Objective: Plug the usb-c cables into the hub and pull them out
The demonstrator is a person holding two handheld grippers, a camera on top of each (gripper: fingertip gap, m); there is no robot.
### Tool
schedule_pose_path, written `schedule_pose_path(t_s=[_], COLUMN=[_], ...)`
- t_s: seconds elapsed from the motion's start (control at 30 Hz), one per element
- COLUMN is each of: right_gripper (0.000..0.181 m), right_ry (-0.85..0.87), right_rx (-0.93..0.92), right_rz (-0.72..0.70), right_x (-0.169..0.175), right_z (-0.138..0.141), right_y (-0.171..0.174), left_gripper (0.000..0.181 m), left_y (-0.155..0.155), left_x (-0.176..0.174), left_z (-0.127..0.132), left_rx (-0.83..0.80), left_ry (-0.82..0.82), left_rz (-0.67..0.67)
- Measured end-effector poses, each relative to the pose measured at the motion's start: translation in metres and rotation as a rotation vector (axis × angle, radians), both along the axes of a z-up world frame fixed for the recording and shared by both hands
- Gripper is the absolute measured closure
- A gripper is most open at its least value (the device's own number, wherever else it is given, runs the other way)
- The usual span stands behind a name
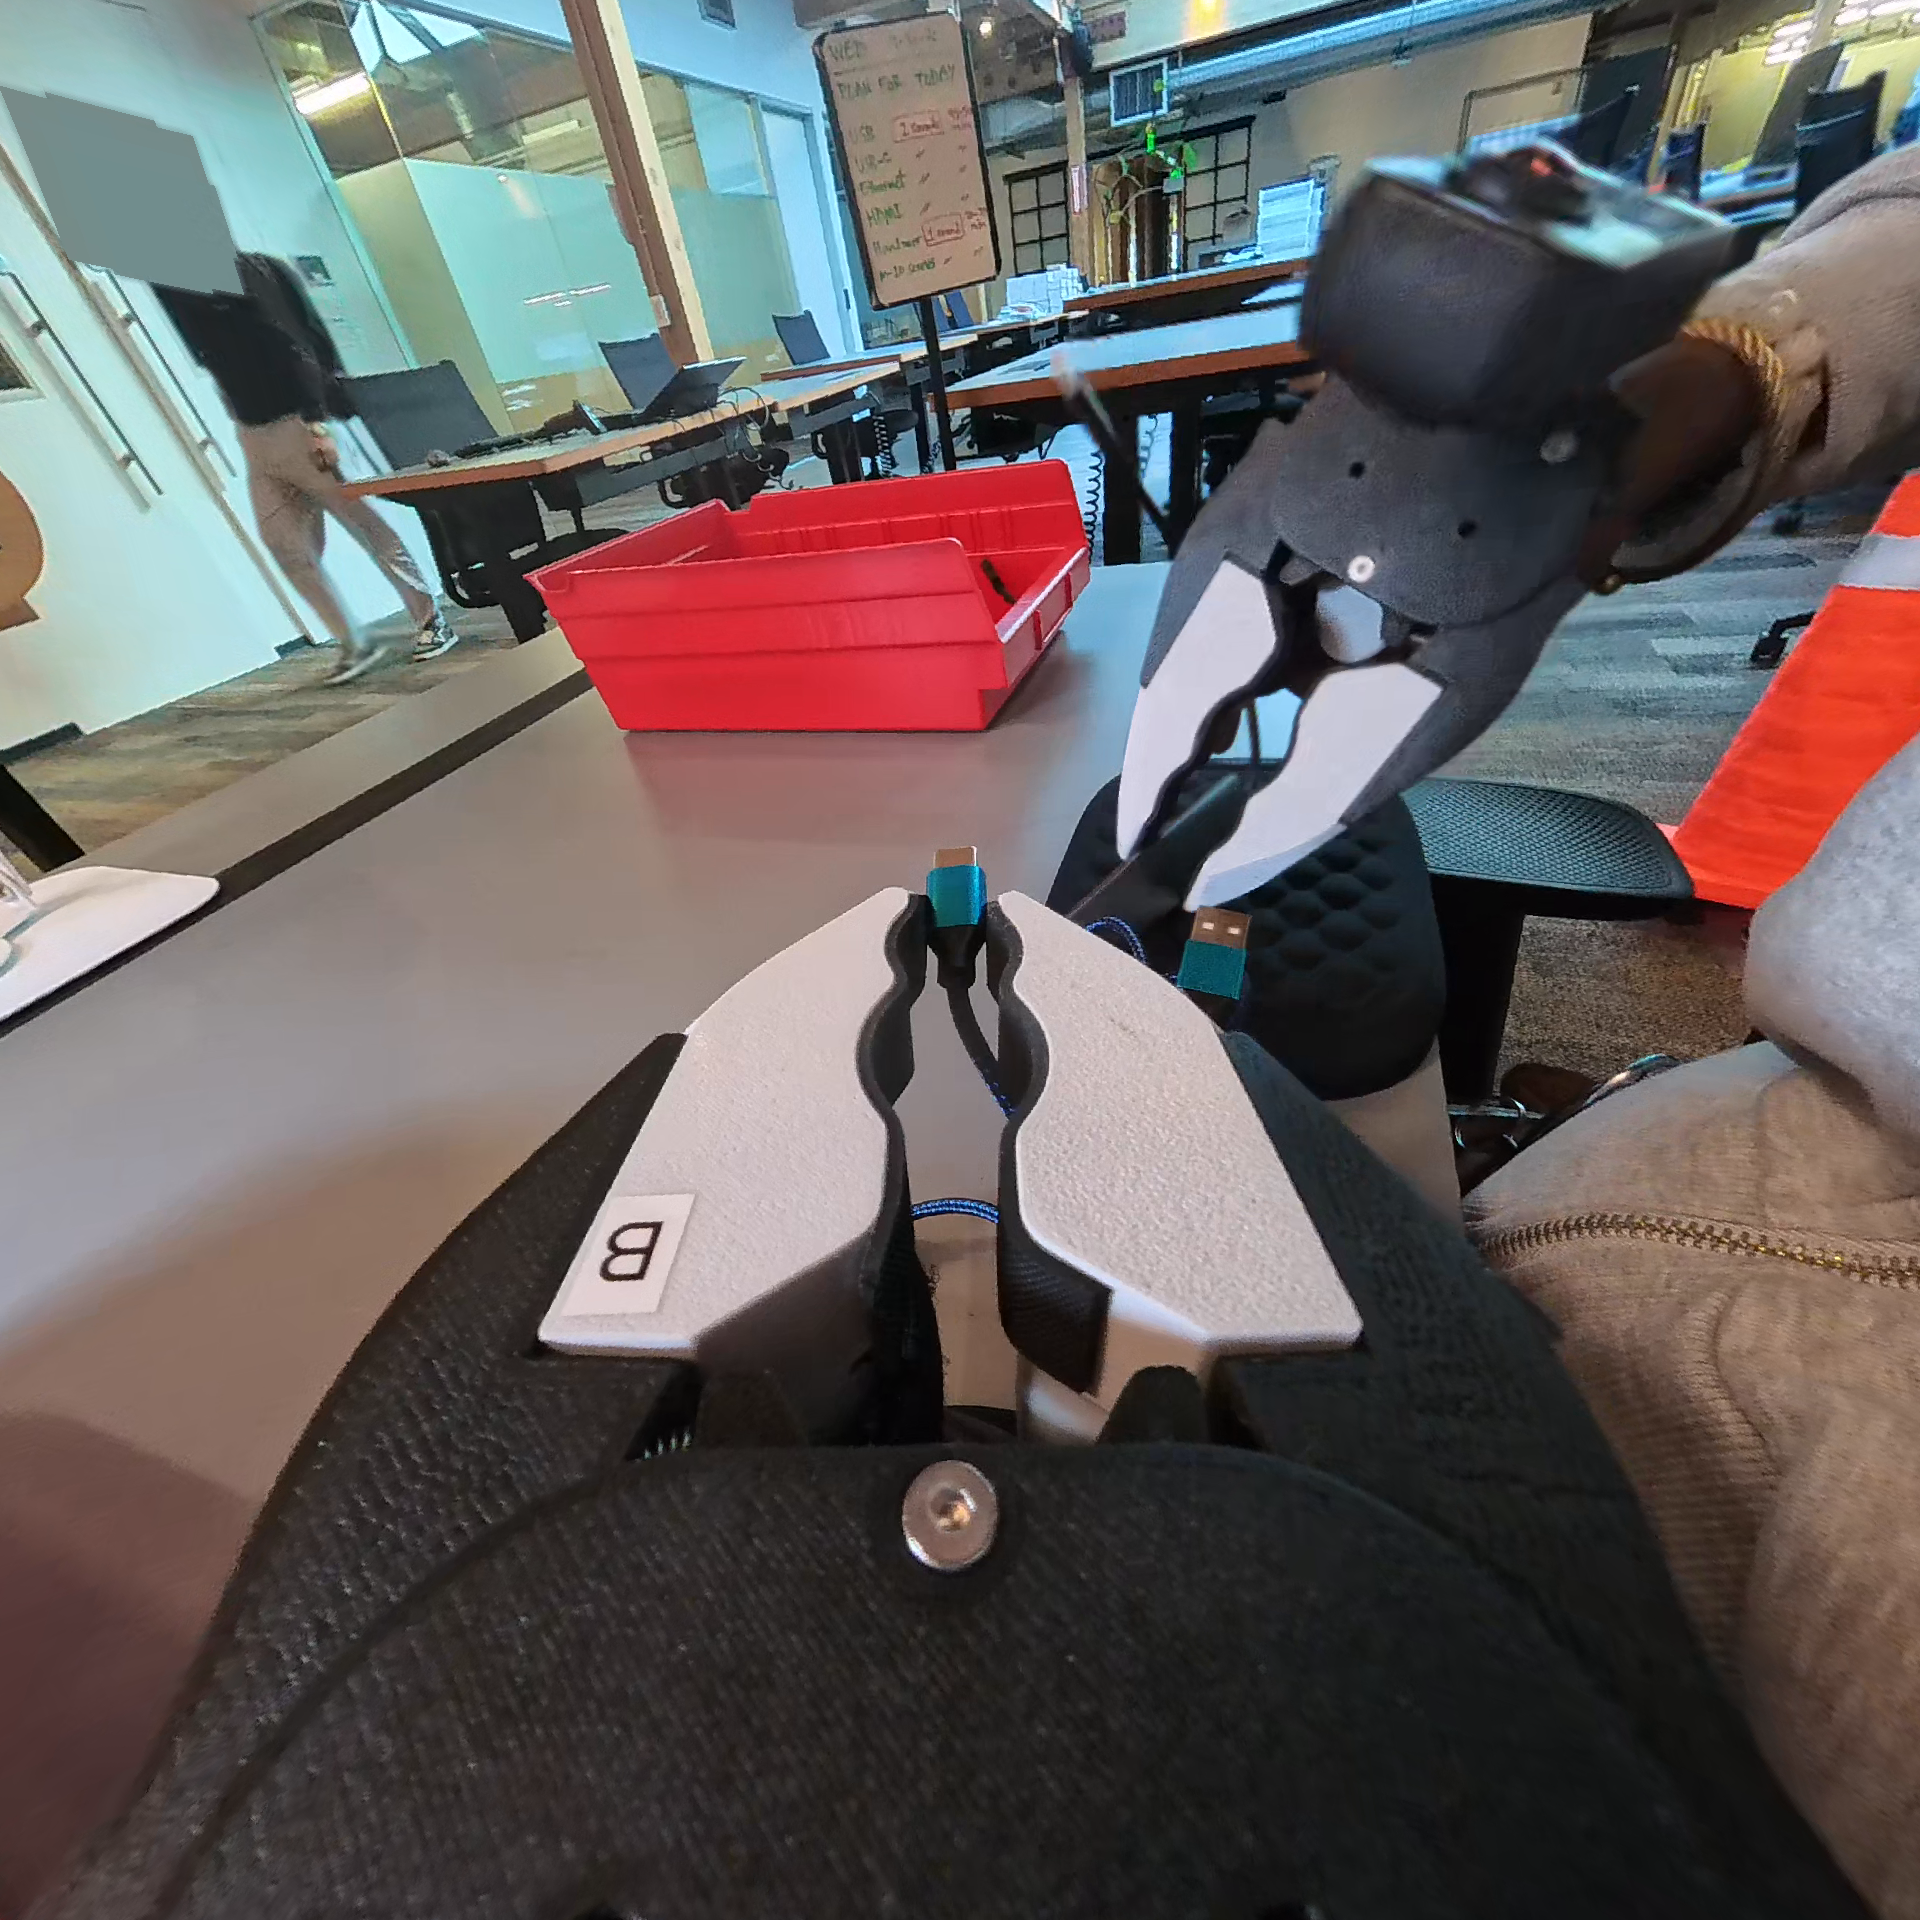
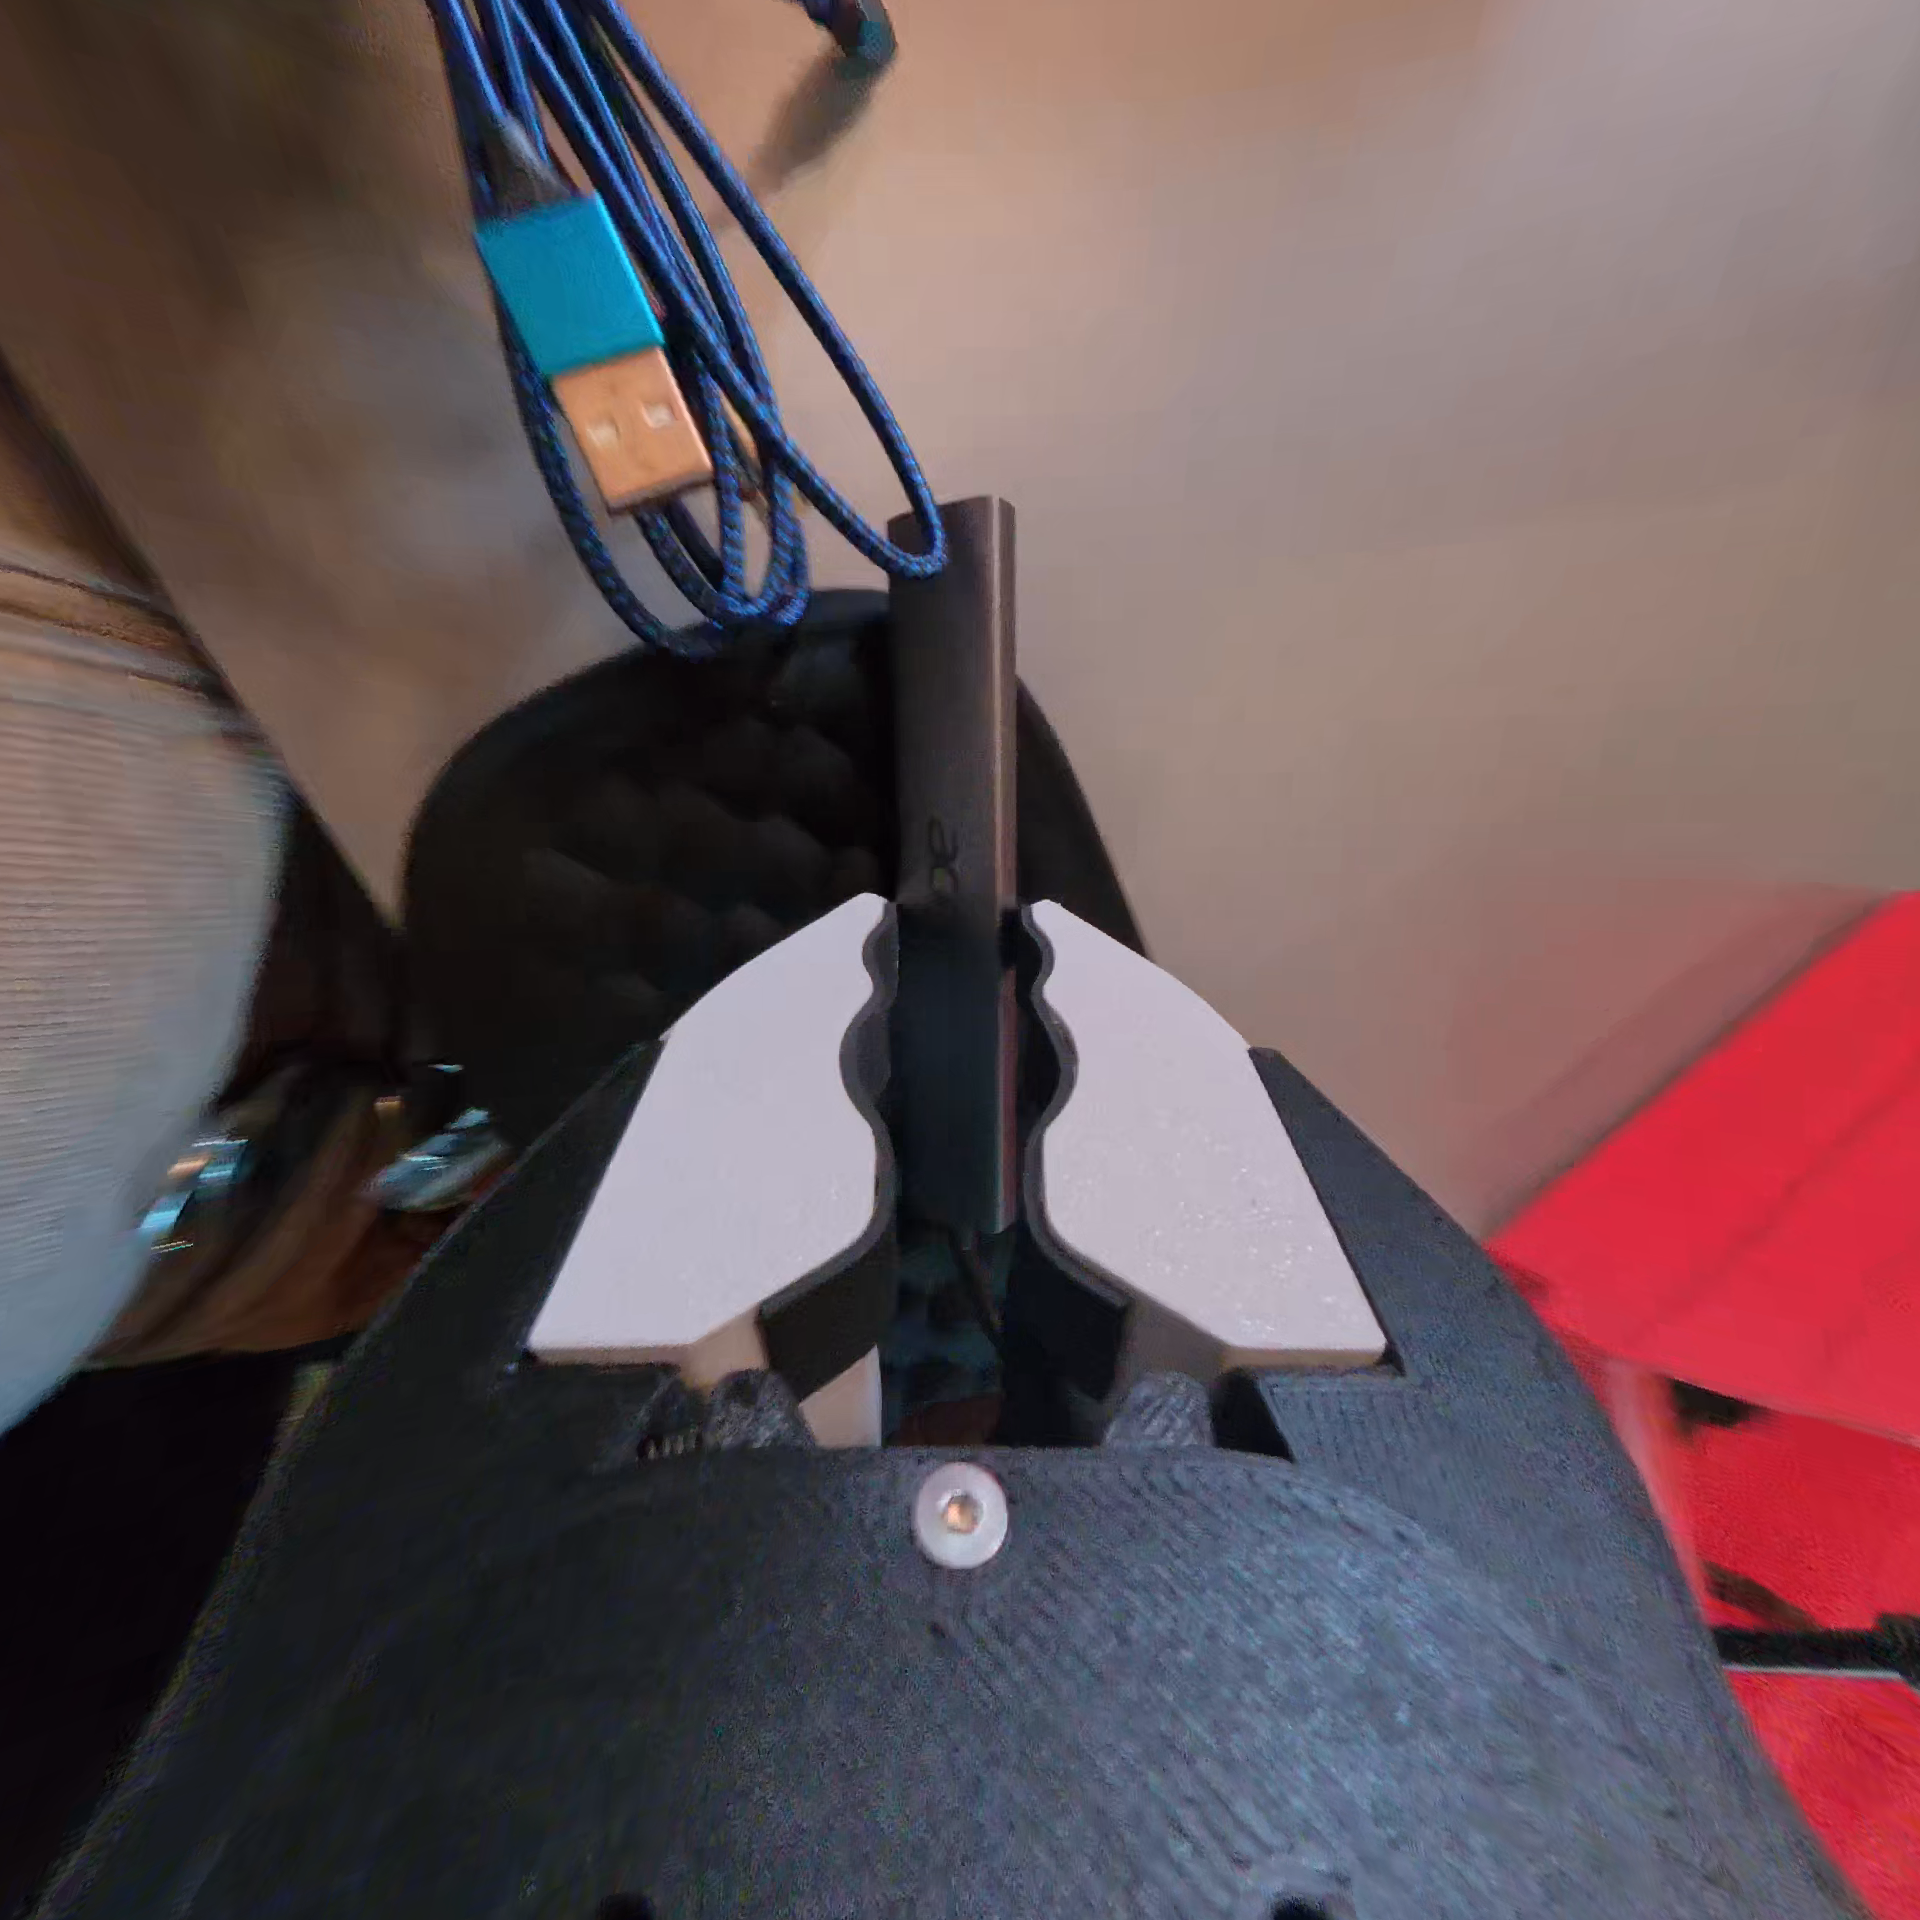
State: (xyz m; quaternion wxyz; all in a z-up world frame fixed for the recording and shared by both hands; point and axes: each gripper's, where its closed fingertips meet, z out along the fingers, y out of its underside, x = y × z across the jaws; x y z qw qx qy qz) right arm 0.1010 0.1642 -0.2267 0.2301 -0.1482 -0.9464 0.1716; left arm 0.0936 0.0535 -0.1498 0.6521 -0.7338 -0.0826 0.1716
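Jaws clamp cable [image 1: 954,902]; hub [image 2: 954,790]; bin [image 1: 831,603] beyond.

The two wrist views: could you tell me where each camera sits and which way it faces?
Left wrist view: on the left gripper, facing across the grey table toward a red bin; grey sleeve visible.
Right wrist view: on the right gripper, looking down along the dark hub.
Shared: the teal USB-A plug, the bin, the hub and the table.

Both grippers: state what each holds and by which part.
Left gripper pinches the usb-c cable by its teal plug housing, tip protruding. Right gripper clamps the dark hub by its near end.
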Motion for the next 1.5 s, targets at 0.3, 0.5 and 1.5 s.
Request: schedule_pose_path(t_s=[0.3, 0.5, 1.5], right_gripper=[0.16, 0.158, 0.173], right_ry=[-0.275, -0.479, -0.435], right_rx=[-0.09, -0.11, 0.166], right_rz=[-0.019, -0.036, -0.028], right_x=[0.005, 0.02, 0.007], right_z=[-0.002, -0.004, 0.006], right_y=[-0.001, -0.005, 0.03], left_gripper=[0.17, 0.17, 0.17], left_y=[0.0, 0.0, -0.001], left_x=[0.0, 0.0, -0.002], left_z=[0.0, 0.0, 0.002], left_rx=[0.006, 0.005, 0.018], left_ry=[-0.003, -0.007, 0.002], left_rz=[-0.004, -0.006, 0.014])
